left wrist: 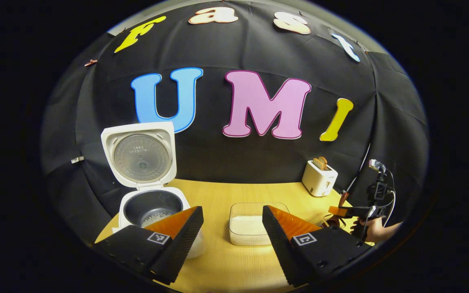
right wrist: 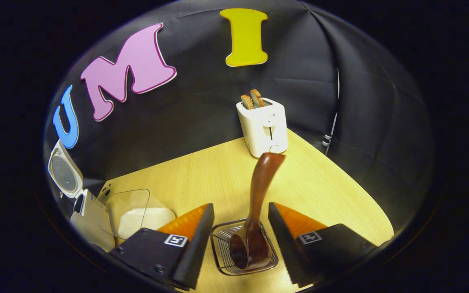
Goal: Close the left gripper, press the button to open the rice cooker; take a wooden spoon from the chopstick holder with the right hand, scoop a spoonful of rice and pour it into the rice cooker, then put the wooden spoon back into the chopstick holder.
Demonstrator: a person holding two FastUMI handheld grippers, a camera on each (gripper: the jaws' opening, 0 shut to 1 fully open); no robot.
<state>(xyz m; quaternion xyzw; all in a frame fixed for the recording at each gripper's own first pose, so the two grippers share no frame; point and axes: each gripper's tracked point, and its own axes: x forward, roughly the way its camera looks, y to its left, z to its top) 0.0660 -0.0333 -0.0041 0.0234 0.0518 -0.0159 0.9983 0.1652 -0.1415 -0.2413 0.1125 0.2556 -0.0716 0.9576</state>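
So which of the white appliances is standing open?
The rice cooker, lid swung up, pot showing. The toaster just holds bread.

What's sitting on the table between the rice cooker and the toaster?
In the left gripper view, a clear tub of rice sits between the open rice cooker and the toaster; bare table lies around it.

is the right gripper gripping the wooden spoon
No, the right gripper is open, fingers apart on either side of the wooden spoon in the chopstick holder.
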